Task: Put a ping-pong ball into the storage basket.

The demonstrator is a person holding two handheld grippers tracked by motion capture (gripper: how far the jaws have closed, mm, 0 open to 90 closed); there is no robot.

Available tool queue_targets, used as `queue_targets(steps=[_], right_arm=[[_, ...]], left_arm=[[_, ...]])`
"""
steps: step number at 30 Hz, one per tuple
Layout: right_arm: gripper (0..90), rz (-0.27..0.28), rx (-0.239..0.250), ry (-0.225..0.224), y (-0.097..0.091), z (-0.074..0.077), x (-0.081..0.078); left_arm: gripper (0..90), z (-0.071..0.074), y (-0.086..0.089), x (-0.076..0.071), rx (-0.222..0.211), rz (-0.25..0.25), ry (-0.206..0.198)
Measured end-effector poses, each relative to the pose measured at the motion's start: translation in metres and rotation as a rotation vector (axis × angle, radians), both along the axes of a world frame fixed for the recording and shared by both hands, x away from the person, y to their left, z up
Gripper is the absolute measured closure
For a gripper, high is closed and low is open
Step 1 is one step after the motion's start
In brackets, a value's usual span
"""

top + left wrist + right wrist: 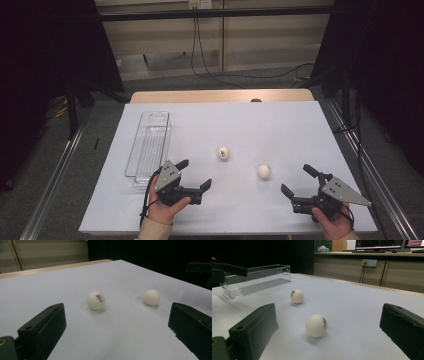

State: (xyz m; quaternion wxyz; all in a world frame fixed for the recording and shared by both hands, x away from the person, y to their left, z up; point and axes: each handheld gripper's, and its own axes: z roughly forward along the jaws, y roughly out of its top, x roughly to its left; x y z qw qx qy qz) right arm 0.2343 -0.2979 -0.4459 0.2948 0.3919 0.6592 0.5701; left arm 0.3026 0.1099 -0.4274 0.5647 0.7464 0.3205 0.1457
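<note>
Two white ping-pong balls lie on the white table. One ball (223, 153) (96, 300) (297, 296) sits near the middle, the other ball (264, 171) (151, 297) (316, 325) further right and nearer me. My left gripper (195, 173) (117, 330) is open, low over the table left of both balls, with nothing between its jaws. My right gripper (298, 180) (329, 332) is open too, at the front right, its jaws facing the nearer ball from a short way off.
A clear plastic bin (149, 146) (253, 280) lies lengthwise along the table's left side, just beyond my left hand. Black curtains flank the table and cables run over the floor behind it.
</note>
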Motion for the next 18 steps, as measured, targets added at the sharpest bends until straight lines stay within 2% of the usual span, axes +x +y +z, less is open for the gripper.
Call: queue_targets(steps=[18], right_arm=[[0.8, 0.002, 0.006, -0.002, 0.000, 0.001, 0.001]], left_arm=[[1.6, -0.002, -0.024, 0.005, 0.023, -0.038, 0.008]])
